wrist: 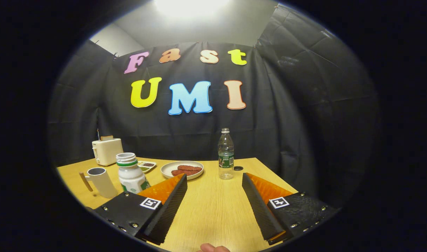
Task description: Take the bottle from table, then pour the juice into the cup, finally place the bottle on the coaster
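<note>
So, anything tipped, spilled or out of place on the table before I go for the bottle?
Nothing stands out. The clear bottle, white jar and cup stand upright, the wooden table looks dry, and the gripper has its jaws open.

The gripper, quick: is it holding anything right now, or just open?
Gripper: open, holding nothing; its two fingers are spread wide over bare table, with the clear bottle standing beyond them.
</note>
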Demonstrator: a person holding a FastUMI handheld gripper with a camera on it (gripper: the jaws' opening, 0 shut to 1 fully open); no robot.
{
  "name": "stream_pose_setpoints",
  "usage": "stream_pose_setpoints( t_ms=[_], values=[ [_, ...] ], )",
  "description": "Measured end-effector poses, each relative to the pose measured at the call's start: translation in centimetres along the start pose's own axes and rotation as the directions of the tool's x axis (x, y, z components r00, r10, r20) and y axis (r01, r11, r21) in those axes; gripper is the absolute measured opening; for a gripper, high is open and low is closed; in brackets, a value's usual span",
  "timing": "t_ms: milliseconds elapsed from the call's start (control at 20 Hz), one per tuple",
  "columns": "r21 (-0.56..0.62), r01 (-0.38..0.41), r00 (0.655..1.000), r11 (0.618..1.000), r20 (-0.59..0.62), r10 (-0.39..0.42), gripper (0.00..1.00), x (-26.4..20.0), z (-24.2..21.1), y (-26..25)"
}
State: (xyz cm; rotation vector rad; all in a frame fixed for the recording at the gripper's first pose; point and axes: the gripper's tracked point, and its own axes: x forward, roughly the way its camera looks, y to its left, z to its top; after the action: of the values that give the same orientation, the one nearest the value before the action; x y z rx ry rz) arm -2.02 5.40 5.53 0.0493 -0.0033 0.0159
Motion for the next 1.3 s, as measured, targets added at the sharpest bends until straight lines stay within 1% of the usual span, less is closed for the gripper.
stream_pose_setpoints(
  t_ms=[250,400,500,850,950,1050,1300],
  values=[
    [-0.007,-0.034,0.999,0.999,-0.001,0.034,0.97,-3.3,0.4,3.9],
    [-0.018,-0.059,0.998,0.998,0.001,0.059,0.97,-4.1,0.1,6.3],
    [-0.007,-0.095,0.995,0.995,-0.009,0.095,0.97,-4.1,-0.7,8.3],
    [-0.015,-0.145,0.989,0.989,-0.014,0.145,0.97,-3.1,-2.2,12.7],
    [-0.018,-0.144,0.989,0.989,-0.019,0.143,0.97,-2.5,-2.7,13.2],
    [-0.015,-0.118,0.993,0.993,-0.03,0.118,0.97,-1.6,-3.4,13.0],
    [0.011,-0.113,0.992,0.993,-0.052,0.114,0.97,0.5,-5.1,14.8]
  ],
)
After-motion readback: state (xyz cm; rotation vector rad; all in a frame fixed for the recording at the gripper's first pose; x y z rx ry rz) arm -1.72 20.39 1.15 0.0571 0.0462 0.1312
